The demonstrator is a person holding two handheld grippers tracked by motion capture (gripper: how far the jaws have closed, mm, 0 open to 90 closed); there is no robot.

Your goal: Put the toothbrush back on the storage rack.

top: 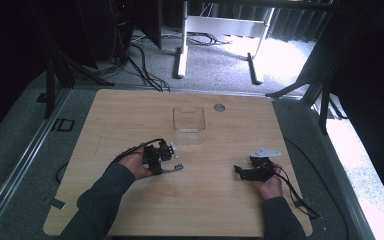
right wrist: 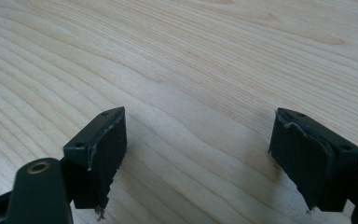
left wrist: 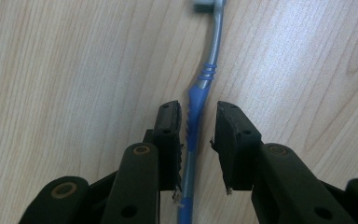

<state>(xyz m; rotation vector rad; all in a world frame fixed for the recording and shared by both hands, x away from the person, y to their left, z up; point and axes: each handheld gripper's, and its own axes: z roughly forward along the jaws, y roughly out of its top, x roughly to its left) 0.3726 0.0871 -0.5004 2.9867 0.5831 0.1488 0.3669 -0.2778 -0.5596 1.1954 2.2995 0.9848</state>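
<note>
the left gripper (left wrist: 198, 135) straddles a blue-grey toothbrush (left wrist: 200, 93) mid-bench, jaws apart, a clear plastic box (top: 188, 125) just beyond toward the far edge, while the right gripper (right wrist: 198, 158) gapes wide over bare wood.

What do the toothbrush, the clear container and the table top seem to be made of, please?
Toothbrush: likely plastic, smooth grey handle with a ribbed blue, possibly rubbery, grip. Clear container: see-through, probably hard plastic. Table top: light wood or wood-look laminate, with visible grain and a matte finish.

Left hand-held gripper (left wrist: 198, 140) has jaws slightly parted; right hand-held gripper (right wrist: 198, 154) gapes wide, both held low.
</note>
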